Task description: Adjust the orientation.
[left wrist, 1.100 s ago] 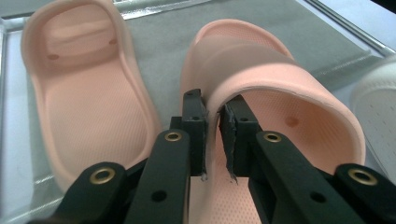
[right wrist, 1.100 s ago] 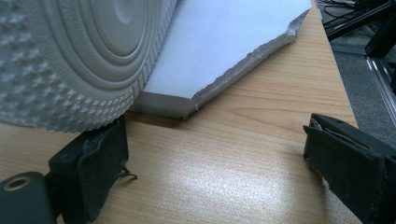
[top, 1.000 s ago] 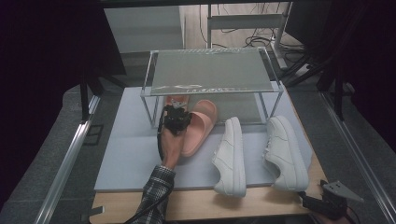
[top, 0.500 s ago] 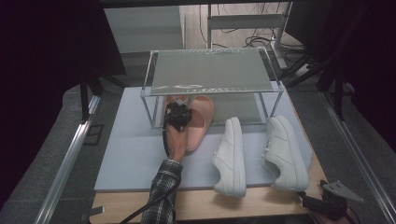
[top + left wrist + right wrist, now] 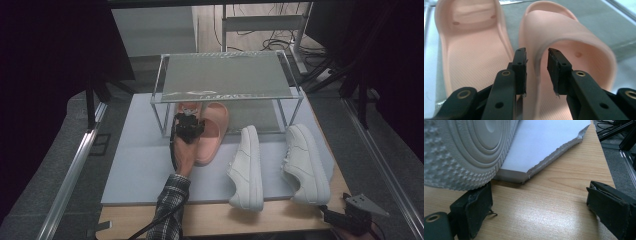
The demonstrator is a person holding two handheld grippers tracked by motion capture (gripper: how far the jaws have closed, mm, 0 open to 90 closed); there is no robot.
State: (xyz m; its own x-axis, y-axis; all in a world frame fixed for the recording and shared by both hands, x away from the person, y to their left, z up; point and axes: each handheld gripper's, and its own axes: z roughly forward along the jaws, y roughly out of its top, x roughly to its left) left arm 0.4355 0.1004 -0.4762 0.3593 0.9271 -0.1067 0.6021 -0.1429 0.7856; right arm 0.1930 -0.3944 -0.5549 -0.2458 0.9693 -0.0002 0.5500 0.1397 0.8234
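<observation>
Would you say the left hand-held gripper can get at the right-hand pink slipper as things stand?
Probably yes: the left hand-held gripper is open with its jaws either side of the pink slipper's strap edge, and nothing lies between them.

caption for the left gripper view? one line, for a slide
Left gripper, jaws open, straddles the strap edge of a pink slide sandal; its mate lies alongside.

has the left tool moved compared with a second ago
Yes. The left tool has gone forward along the pink slipper, toward the metal rack.
</observation>
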